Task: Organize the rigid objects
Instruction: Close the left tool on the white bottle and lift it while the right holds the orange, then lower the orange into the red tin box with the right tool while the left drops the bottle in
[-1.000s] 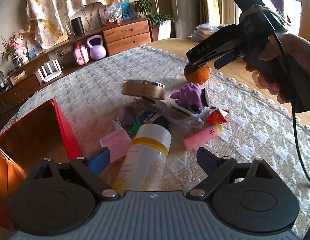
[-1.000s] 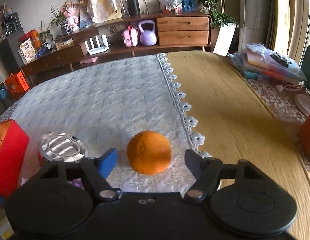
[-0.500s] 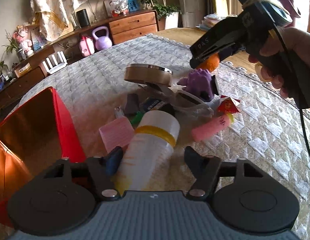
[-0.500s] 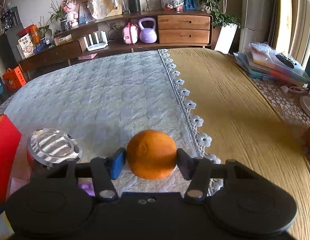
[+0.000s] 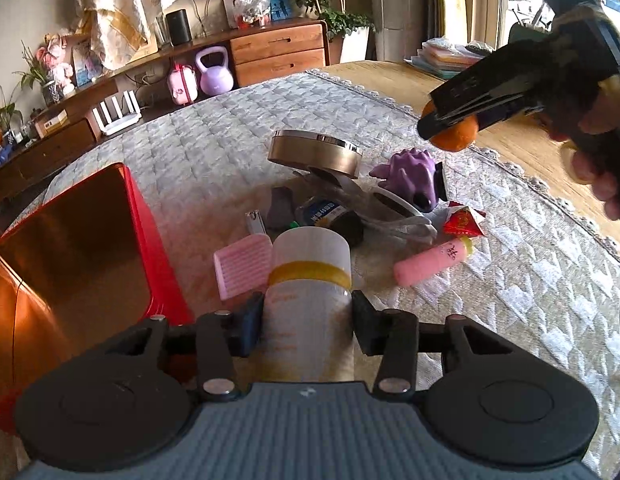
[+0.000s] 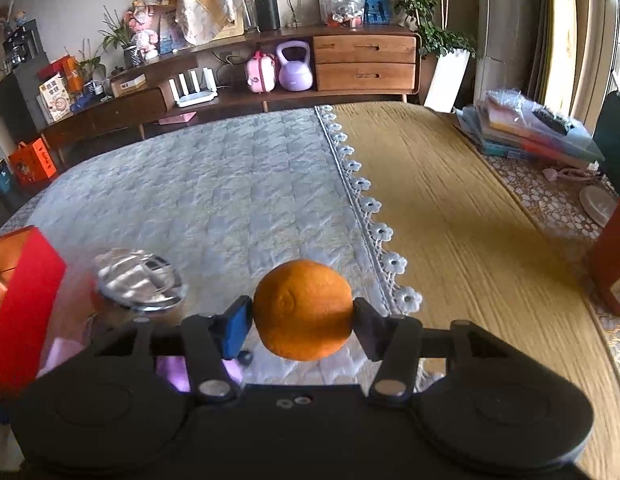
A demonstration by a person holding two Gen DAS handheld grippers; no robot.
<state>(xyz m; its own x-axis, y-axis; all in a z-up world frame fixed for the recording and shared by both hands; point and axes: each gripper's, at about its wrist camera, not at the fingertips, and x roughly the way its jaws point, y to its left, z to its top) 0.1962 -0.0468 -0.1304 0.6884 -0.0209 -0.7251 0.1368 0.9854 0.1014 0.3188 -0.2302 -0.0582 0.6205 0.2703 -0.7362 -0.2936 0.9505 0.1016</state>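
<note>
So the big red box sits just off the left gripper's left finger, open side up. Both of that gripper's fingers are squeezed against a white bottle with a yellow band, which lies pointing straight ahead of it on the quilted cloth. Right past the bottle's cap is the clutter: a round metal tin, a purple toy, a pink tube off to the right, and a pink ribbed card beside the left finger. The right gripper is pinching an orange dead center between its fingers, lifted off the cloth.
</note>
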